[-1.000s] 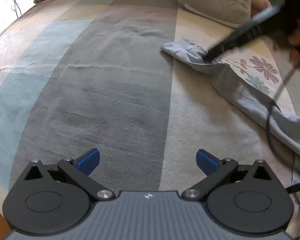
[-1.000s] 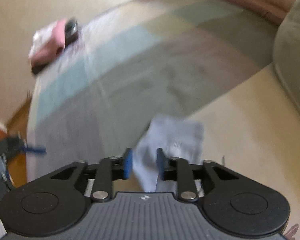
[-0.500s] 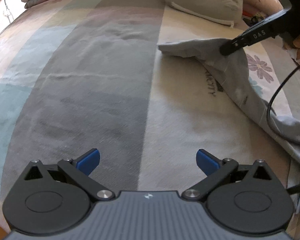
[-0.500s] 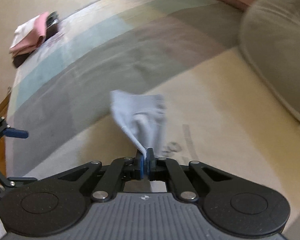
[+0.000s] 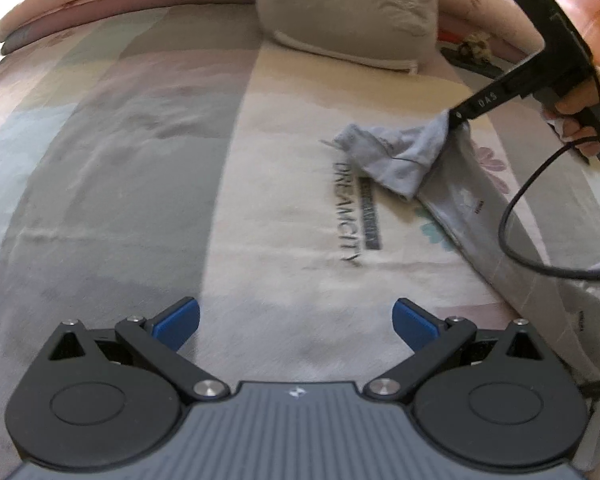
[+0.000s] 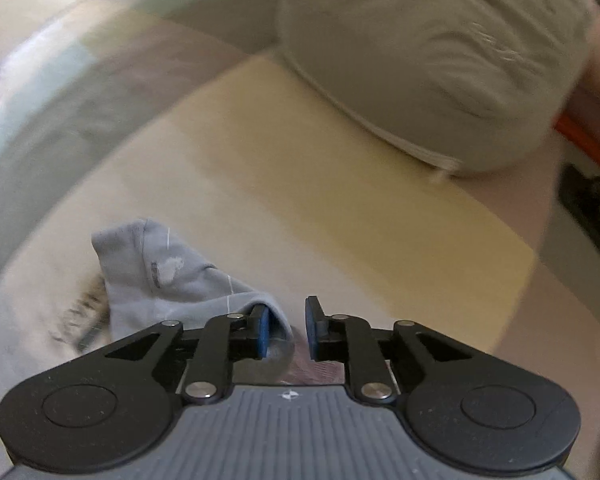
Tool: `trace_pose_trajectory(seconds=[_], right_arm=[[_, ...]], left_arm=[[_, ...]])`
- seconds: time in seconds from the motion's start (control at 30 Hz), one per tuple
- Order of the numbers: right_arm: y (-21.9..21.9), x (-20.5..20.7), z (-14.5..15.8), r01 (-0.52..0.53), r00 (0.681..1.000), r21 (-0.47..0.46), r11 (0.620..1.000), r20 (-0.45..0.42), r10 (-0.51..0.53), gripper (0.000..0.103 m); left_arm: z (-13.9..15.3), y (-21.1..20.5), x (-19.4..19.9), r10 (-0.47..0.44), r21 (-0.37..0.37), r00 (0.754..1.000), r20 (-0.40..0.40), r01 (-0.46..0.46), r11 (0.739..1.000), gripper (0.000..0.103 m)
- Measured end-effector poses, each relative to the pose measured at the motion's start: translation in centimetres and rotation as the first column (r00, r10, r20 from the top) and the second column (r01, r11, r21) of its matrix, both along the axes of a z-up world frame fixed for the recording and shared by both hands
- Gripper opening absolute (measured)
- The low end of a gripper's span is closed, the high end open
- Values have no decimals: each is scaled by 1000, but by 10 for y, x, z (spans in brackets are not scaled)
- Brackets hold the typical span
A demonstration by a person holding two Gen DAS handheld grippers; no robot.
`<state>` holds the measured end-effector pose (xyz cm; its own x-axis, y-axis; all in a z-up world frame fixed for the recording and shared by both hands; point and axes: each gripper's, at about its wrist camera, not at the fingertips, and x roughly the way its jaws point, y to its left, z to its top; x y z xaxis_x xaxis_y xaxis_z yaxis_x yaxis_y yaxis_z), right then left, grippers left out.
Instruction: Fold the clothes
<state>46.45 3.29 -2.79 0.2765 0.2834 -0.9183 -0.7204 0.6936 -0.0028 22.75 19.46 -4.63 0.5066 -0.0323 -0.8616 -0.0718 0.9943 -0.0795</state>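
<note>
Although the grey garment (image 5: 404,156) looks small from the left wrist view, we see that it is a long piece of soft cloth, lying along the right side of the bedspread (image 5: 260,208), with its far end bunched up close to the printed word on the cover. A beige pillow (image 5: 348,12) rests well behind it, not touching.

Our right gripper (image 6: 286,334) is at this far end. In its own view the pads stand a little apart, and a fold of the cloth lies between them, against the left pad (image 6: 263,332); the other pad does not touch it. So we judge this gripper as released, or nearly so, and not pinching the fabric. In the left wrist view its tip meets the cloth, but the contact itself is too small to read.

Our left gripper (image 5: 296,322) hovers over the bare bedspread with its fingers spread wide and nothing between them. It is well apart from the garment.

We think the cloth will handle as light and very limp. It will not keep any shape, it will sag from whatever point we lift, and it may drag on the bedspread. It is not fragile, so a firm pinch is safe. A thin single layer could slip from the pads, so we would rather take hold at a hem or a corner. Two corners, one for each gripper, would keep the edge straight for a fold.
</note>
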Motion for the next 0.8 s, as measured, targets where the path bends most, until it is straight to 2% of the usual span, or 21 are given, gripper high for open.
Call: trace_pose_trajectory(seconds=[0.1,0.17,0.37,0.53,0.6,0.67,0.8], right_arm=[[-5,-12,13,-44,997,-6,999,70,44,31],[-3,-26,20,-112,985,-42,993,128,116,38],[9,-56,37,-273,934,-109,956,206,290,38],[30,-55,32,-288,957,70,955,55,284,38],[48,-58,16,-284,959,76,956,16,284,38],[62,-60,-3,-264,964,65,962,-4,265,45],[75,-72,-27,-256,965,-11,967,65,256,45]], left_arm=[[-1,-8,7,-45,14,999,2,45,999,102],[-2,-11,12,-69,34,998,2,68,997,102],[-2,-17,20,-112,41,994,2,112,993,102],[-6,-21,19,-107,26,994,-4,107,994,102],[-8,-21,17,-99,20,995,-11,99,995,102],[-9,-21,15,-90,11,996,-15,90,996,102],[-11,-17,9,-73,0,997,-26,73,997,102]])
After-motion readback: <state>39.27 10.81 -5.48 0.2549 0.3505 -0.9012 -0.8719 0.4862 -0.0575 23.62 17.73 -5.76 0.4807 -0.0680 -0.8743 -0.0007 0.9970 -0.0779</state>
